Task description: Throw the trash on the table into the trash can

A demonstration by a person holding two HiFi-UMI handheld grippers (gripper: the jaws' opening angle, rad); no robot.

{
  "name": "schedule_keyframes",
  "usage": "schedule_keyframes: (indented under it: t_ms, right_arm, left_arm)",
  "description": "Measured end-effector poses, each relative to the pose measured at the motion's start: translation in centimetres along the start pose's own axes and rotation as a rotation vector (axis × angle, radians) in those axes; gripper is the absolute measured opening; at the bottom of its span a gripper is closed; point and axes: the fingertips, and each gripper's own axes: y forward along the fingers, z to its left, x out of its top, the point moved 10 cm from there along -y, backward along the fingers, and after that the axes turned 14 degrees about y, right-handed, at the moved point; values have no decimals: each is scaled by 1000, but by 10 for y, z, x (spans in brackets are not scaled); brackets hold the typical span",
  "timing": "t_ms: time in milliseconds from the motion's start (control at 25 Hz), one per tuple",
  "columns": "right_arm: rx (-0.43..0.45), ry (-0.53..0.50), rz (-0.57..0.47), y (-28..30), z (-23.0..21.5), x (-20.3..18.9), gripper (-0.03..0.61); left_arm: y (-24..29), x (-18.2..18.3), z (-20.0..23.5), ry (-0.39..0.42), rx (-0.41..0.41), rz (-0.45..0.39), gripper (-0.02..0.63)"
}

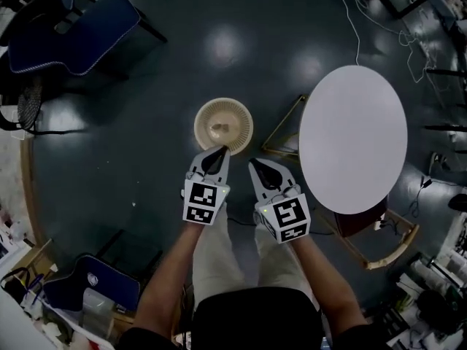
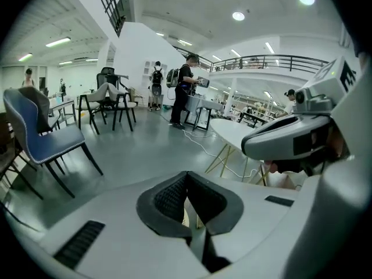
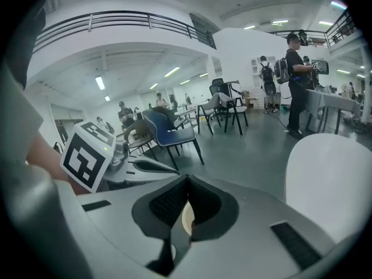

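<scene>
Just short of trash can (image 1: 201, 133) rim: left gripper (image 1: 217, 153) and right gripper (image 1: 257, 165), jaws together, nothing held, drop likely already made. Crumpled trash (image 1: 221, 130) lying inside can; table (image 1: 354, 137) bare, probably nothing left to fetch.

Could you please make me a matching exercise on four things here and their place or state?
1. beige slatted round trash can
2. white round table
3. blue padded chair
4. left gripper

A. upper left of the head view
B. jaws shut, nothing between them
C. on the floor, just ahead of the left gripper's tips
D. right of the trash can

Pairs: 1-C, 2-D, 3-A, 4-B
</scene>
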Motion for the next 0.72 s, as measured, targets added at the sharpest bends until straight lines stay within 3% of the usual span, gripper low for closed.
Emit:
schedule_keyframes:
  t_ms: [520,720]
  right_arm:
    - [38,-86,-89,-156,12,62,18]
    - [68,-146,-136,-223,9,91,18]
  left_arm:
    - [-119,114,-91,2,105,-141,15]
    - [-147,172,-140,22,75,-236,15]
